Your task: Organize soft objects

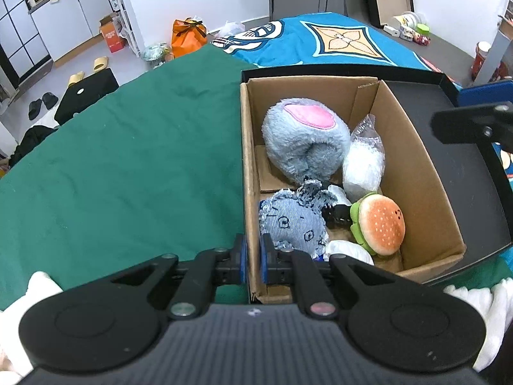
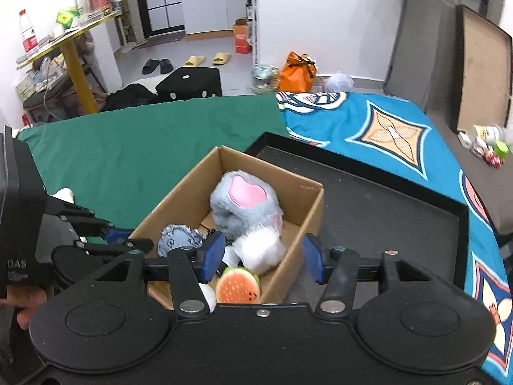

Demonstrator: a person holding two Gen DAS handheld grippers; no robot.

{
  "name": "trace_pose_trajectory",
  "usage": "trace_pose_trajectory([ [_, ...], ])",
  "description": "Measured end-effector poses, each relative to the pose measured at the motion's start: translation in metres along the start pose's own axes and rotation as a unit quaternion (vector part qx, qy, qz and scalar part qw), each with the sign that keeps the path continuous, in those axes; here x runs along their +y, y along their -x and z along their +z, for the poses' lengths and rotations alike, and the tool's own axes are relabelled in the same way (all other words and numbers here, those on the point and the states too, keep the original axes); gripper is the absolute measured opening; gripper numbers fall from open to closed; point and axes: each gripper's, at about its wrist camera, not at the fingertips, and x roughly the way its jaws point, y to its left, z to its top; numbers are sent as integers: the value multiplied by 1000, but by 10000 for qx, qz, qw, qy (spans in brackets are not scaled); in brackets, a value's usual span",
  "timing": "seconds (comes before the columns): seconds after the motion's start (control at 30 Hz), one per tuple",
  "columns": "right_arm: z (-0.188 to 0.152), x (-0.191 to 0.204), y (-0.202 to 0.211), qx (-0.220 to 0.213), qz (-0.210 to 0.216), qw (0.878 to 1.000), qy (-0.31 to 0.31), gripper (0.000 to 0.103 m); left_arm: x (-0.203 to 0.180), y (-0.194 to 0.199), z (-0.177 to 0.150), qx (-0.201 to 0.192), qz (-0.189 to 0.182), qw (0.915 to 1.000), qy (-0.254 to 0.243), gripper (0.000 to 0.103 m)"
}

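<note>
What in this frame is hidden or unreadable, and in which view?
- Black item under the denim plush and burger plush: mostly buried, left view.
- White items at the cardboard box's near end: cut off by the left gripper, left view.
- Burger plush: half hidden by the right gripper, right view.

I see a green cloth (image 1: pixel 121 166) spread beside a blue patterned blanket (image 2: pixel 384 134). On the floor beyond sit an orange bag (image 2: pixel 298 72), yellow slippers (image 2: pixel 208 60), black slippers (image 2: pixel 157 65) and a black dice-like cube (image 2: pixel 189 85). A yellow table (image 2: pixel 73 41) holds a water bottle (image 2: pixel 28 33).
</note>
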Motion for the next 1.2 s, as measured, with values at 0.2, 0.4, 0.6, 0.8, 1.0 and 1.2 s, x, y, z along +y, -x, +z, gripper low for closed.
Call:
trace_pose_trajectory([
  [0.2, -11, -15, 13, 21, -53, 9997, -251, 64, -3, 7, 2, -8, 85, 9999, -85, 12],
  [0.4, -21, -36, 26, -33, -139, 9974, -710, 80, -2, 21, 9, 46, 93, 9999, 105, 18],
  [0.6, -29, -56, 44, -131, -220, 9928, -1174, 91, -10, 42, 17, -47, 116, 9998, 128, 61],
  [0.8, -39, -67, 61, -176, -250, 9884, -1487, 101, -20, 64, 26, -116, 54, 9998, 162, 80],
  [1.0, -46, -73, 77, -165, -244, 9845, -1731, 103, -32, 87, 33, -217, -64, 9996, 144, 85],
  [1.2, -52, -74, 96, -235, -277, 9829, -1803, 103, -36, 110, 34, -316, -96, 9991, 285, 94],
])
